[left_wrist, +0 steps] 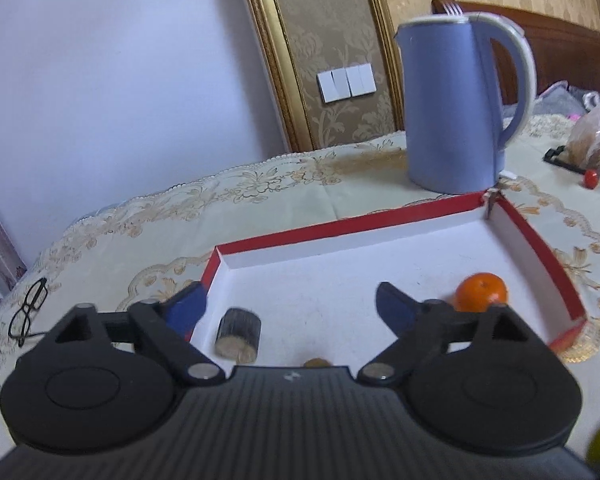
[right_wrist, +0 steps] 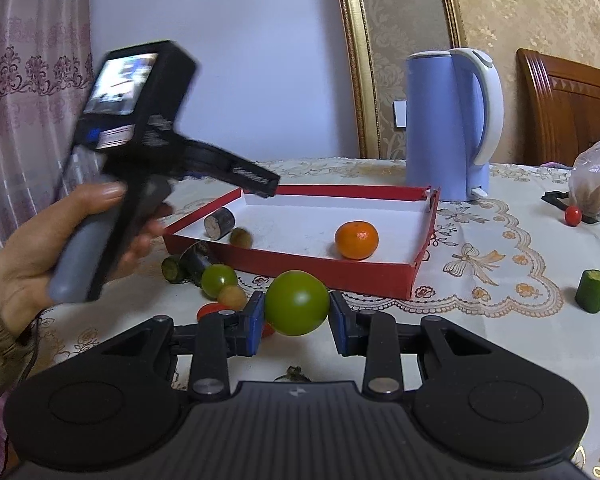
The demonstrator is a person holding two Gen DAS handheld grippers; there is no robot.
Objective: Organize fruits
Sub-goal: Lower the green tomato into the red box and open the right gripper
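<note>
A red box with a white floor [left_wrist: 340, 280] [right_wrist: 404, 276] lies on the table. In it are an orange mandarin [left_wrist: 481, 292] [right_wrist: 356, 240], a dark cylinder piece [left_wrist: 238, 335] [right_wrist: 219, 222] and a small brown fruit [right_wrist: 241, 237]. My left gripper [left_wrist: 288, 312] is open and empty above the box's near left part. My right gripper [right_wrist: 296, 318] is shut on a green round fruit [right_wrist: 297, 303], held just in front of the box. In front of the box lie a smaller green fruit [right_wrist: 219, 279], a tan fruit [right_wrist: 232, 296], a red fruit [right_wrist: 210, 310] and dark cylinder pieces [right_wrist: 188, 264].
A blue kettle [left_wrist: 456, 104] [right_wrist: 452, 124] stands behind the box. A plastic bag [right_wrist: 598, 184], a red cherry tomato [right_wrist: 573, 215] and a green cylinder piece [right_wrist: 593, 290] lie to the right. Glasses [left_wrist: 28, 312] lie at the left table edge.
</note>
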